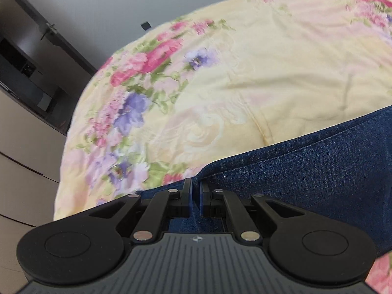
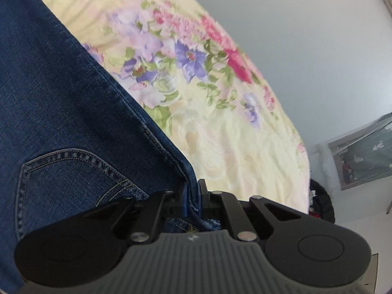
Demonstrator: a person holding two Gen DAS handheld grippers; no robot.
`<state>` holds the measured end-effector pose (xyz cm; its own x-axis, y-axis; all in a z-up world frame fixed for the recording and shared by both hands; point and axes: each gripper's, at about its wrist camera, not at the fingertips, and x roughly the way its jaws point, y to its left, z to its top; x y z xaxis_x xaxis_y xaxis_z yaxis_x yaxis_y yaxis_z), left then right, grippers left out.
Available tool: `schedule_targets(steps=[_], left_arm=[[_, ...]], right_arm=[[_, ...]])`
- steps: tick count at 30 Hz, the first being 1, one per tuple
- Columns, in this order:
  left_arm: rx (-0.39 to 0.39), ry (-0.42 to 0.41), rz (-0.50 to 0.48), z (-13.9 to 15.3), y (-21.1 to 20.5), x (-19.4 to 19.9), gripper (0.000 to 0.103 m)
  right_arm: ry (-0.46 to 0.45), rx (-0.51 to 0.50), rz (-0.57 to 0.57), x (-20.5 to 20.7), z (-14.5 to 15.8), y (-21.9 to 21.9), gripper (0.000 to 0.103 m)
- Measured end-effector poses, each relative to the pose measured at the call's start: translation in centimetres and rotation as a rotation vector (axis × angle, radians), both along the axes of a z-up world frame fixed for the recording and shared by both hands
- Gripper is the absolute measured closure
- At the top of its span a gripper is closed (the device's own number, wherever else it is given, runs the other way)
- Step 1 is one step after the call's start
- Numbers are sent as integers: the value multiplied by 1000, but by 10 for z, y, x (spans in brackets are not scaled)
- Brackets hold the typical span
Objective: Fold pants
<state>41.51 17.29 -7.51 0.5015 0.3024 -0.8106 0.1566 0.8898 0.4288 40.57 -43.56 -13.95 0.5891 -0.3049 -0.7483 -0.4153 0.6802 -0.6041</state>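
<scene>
Dark blue denim pants (image 1: 306, 166) lie on a bed with a yellow floral cover (image 1: 245, 73). In the left wrist view my left gripper (image 1: 195, 186) is shut on an edge of the denim, which stretches off to the right. The right wrist view shows my right gripper (image 2: 193, 191) shut on a seamed edge of the pants (image 2: 61, 98), close to a stitched pocket (image 2: 73, 169). There the fabric runs up and to the left, over the floral cover (image 2: 208, 134). Each pair of blue pads pinches cloth between them.
To the left of the bed stand pale cabinet fronts (image 1: 22, 171) and a dark doorway (image 1: 24, 61). Right of the bed a grey wall (image 2: 318, 49) rises, with a glass-fronted cabinet (image 2: 362, 156) and a dark round object (image 2: 323, 203) on the floor.
</scene>
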Motion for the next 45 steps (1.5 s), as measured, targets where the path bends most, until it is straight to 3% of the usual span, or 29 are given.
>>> schedule_targets(steps=[5,8,11,13,14,16,18,22,26,31,33,37,45], left_arm=[[53,70,-18,-44,-6,27,97],[68,86,-20,-58,-4,30,88],[97,60,-16,-58,-2,26,68],[129,22,-16,-50,2,23,36],[131,6,-21,-45,6,21,29],[105,-8,-27,-29,17,18,18],[86,-9,-29,-15,26,14,11],[132,7,-66,4,31,9,8],[326,1,-127,1,22,3,8],[491,-24,-45,-3,45,3,17],[427,-28,-3,5,62,-4,17],[205,-32,121,21,94,-26,17],[-348,-106,434,26,163,-101,23]], right_arm=[[41,8,-8,17,-38,-1,102],[44,29,-44,23,-45,-1,100],[34,28,-84,24,-42,1,97],[9,20,-111,20,-34,4,91],[-9,20,-129,17,-28,6,89],[-62,22,-168,11,-16,11,69],[-101,61,-191,3,-1,19,63],[-103,120,-216,-10,16,39,63],[-73,167,-205,-32,20,64,63],[-43,174,-198,-58,19,79,63],[-38,197,-214,-67,19,77,63],[-40,231,-278,-84,17,72,63],[-83,393,-432,-137,20,78,63]])
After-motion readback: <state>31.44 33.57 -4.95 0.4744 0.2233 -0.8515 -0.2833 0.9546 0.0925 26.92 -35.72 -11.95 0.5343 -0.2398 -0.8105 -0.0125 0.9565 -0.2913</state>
